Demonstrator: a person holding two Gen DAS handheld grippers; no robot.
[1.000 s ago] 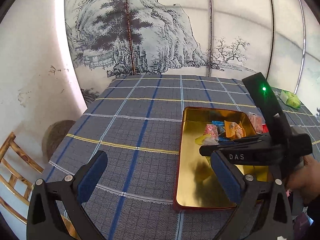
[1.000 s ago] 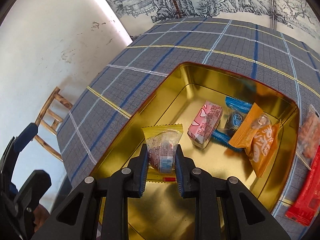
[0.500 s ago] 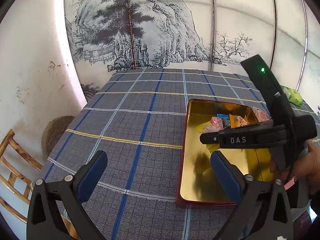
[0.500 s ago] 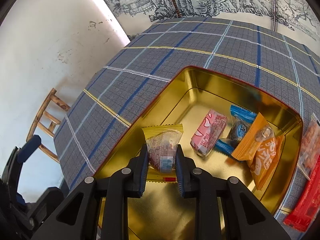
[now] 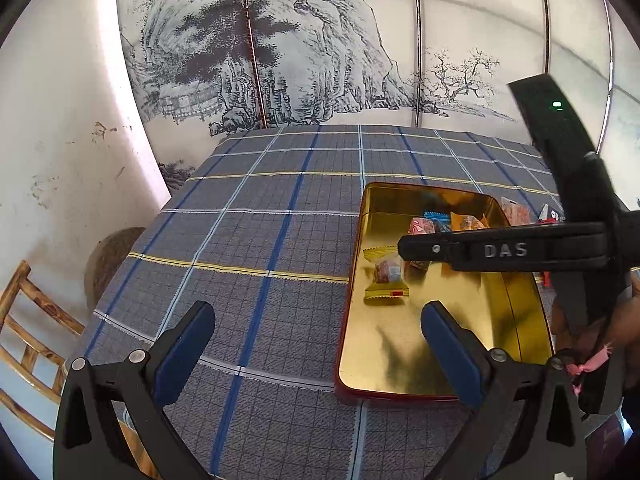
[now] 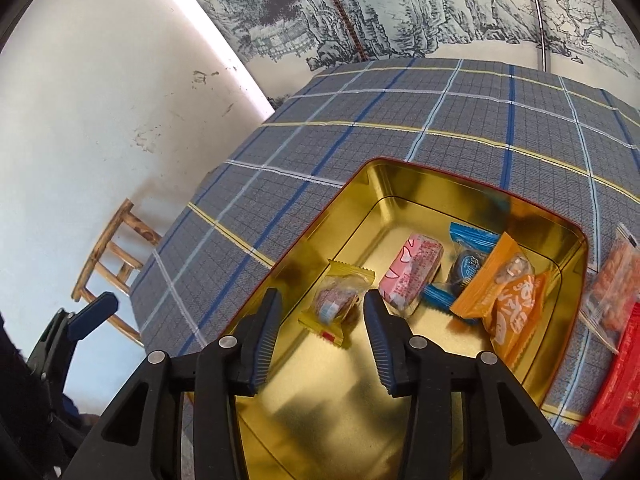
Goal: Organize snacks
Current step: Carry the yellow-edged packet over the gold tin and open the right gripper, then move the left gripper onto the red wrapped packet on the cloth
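Where glossy gold tin (image 6: pixel 460 196) gleams, crinkly yellow-edged wrapper (image 6: pixel 340 300), possibly plastic.

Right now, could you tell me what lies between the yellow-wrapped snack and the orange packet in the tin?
In the right wrist view, the pink packet and a blue-wrapped cookie lie between the yellow-wrapped snack and the orange packet.

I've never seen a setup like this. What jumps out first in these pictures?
A shiny gold tin on a plaid tablecloth, holding bright wrapped snacks. The right gripper has just been opening; a yellow-wrapped snack lies free between its fingers. Behind hangs an ink landscape painting.
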